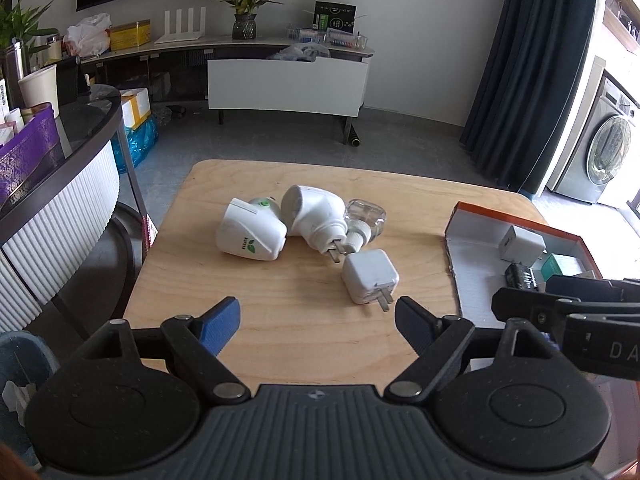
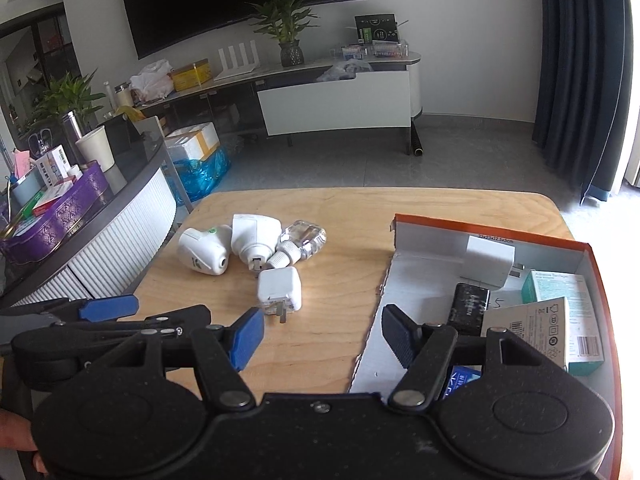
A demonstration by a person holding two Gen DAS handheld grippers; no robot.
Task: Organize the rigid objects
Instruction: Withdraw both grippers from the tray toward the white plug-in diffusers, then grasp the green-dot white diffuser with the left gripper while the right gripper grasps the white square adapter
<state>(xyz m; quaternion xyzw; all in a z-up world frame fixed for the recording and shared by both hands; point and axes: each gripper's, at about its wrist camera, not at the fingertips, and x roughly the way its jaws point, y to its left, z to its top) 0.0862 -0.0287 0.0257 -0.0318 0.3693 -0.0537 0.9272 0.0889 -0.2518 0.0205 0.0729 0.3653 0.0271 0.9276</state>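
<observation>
Task looked roughly half done. Box [image 2: 416, 276] with the orange rim sat on the right side of the counter [image 1: 280, 320] and already held a white charger cube [image 2: 490, 260], a dark block [image 2: 472, 304], two teal-and-white cartons [image 2: 560, 288] and something blue near the front edge, partly hidden, so I couldn't tell what it was.

Left on the counter, clustered centre-left:
- white plug-in unit with green leaf mark [image 1: 250, 236]
- second white plug-in unit [image 1: 316, 216], touching the first
- clear bottle [image 1: 366, 220], touching the second unit
- small white charger [image 1: 370, 276], prongs toward the camera, nearest to both grippers

Left hand-held gripper [image 1: 318, 322] stood wide open and empty, just short of the small charger. Right hand-held gripper [image 2: 324, 334] was also open and empty, straddling the box's near-left edge.

Four items remained to move; the small charger looked like the likely next pick.
</observation>
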